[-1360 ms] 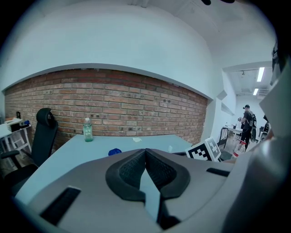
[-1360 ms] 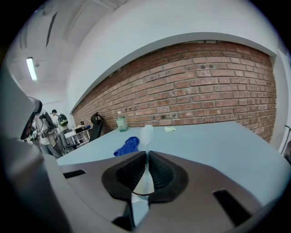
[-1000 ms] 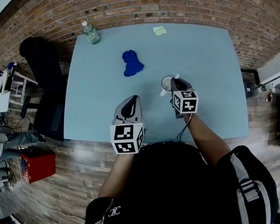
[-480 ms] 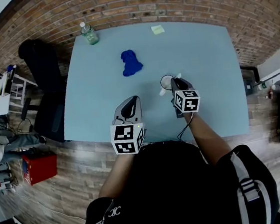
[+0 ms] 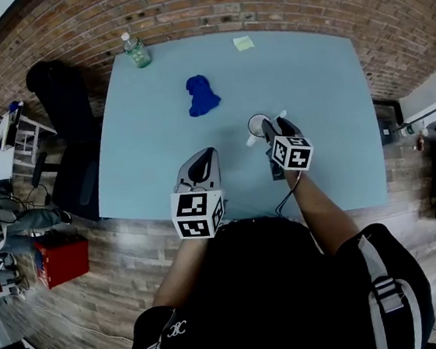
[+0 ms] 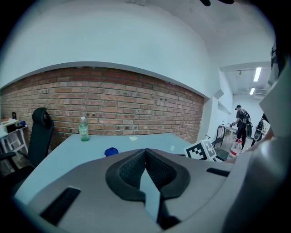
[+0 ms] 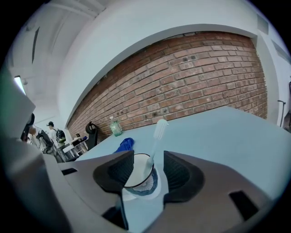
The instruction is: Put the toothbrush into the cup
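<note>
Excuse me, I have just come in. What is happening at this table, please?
A person works at a blue table with a gripper in each hand. The toothbrush stands in the white cup, head up, leaning on its rim. The right gripper is at the cup; its jaws are opening, with the toothbrush between them but not pressed. The left gripper hangs near the table's front edge, jaws shut and empty. The task looks nearly done.

bright, even light; soft shadows on table; heavy fisheye bending, dark corners; left gripper and right gripper blur close up.
</note>
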